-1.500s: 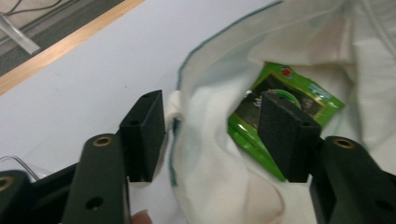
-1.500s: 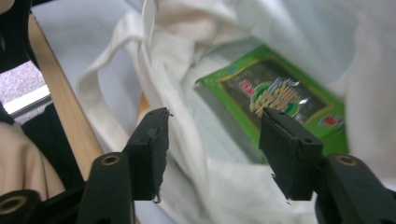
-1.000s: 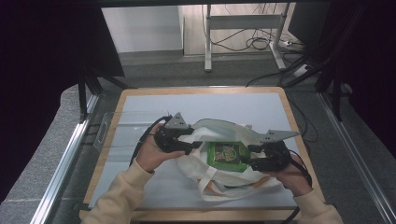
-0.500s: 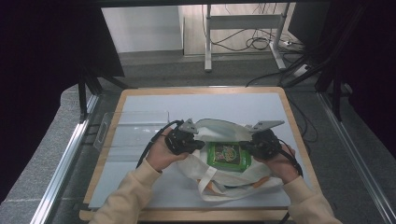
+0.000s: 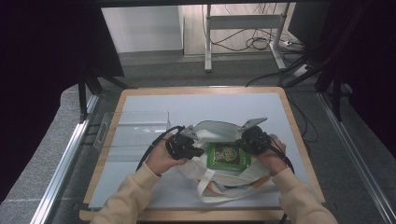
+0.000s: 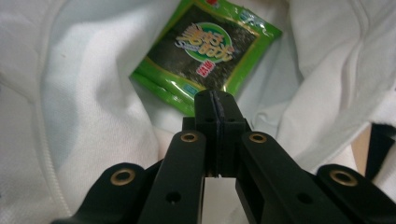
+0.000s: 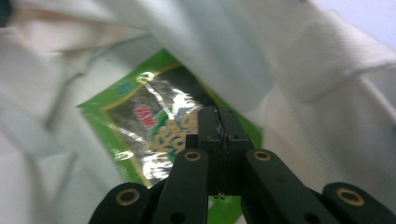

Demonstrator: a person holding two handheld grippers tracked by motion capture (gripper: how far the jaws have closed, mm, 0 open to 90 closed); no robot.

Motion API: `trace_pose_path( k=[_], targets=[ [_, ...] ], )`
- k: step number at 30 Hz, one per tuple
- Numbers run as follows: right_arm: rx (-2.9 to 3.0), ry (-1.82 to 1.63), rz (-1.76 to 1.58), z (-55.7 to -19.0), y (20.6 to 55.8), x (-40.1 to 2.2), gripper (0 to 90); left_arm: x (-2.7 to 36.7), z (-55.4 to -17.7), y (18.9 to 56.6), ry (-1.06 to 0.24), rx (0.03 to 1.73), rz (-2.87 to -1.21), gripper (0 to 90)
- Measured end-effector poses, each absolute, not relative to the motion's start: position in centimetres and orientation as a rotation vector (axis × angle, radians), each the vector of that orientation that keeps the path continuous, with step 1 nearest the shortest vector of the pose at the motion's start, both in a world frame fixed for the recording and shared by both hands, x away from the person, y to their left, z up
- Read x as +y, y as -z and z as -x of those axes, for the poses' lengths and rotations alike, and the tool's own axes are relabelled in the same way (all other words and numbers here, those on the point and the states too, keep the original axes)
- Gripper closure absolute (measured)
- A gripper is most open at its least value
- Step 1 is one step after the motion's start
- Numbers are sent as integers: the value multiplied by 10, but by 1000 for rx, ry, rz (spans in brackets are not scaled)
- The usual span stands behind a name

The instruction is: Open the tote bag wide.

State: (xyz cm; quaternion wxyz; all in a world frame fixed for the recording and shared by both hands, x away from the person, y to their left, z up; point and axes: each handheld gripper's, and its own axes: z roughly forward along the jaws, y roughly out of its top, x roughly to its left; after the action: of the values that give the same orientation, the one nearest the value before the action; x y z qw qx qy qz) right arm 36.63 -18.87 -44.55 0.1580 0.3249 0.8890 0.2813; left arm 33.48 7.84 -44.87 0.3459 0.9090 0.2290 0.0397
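Your left gripper looks down into a white cloth bag, and its two black jaws stand pressed flat together, with no gap between the pads. Whether a thin fold of cloth is caught between them cannot be told. Just past the jaw tips lies a green snack packet, tilted so that one corner points toward the upper right. It has a dark middle panel and a round green label with white lettering. The jaw tips overlap the packet's near edge. White cloth rises in soft folds on both sides of the packet. At the right edge a strip of tan surface and a dark shape beside it show past the cloth.
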Motion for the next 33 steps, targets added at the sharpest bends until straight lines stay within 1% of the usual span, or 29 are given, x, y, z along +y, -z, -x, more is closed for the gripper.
trace_pose_path(
  k=[9, 11, 18, 27, 33],
  targets=[
    [2500, -673, -966, -390, 458, -195, 888, 79, -325, 459, -51, 568, -2377, 900],
    [2486, -609, -942, -395, 459, -195, 888, 79, -324, 460, -44, 564, -2383, 900],
    [2465, -545, -937, -412, 460, -194, 889, 81, -323, 462, -33, 565, -2381, 900],
    [2457, -556, -953, -421, 462, -193, 890, 83, -323, 465, -21, 566, -2380, 900],
    [2482, -587, -944, -409, 459, -192, 889, 82, -323, 466, -21, 574, -2379, 900]
  ],
)
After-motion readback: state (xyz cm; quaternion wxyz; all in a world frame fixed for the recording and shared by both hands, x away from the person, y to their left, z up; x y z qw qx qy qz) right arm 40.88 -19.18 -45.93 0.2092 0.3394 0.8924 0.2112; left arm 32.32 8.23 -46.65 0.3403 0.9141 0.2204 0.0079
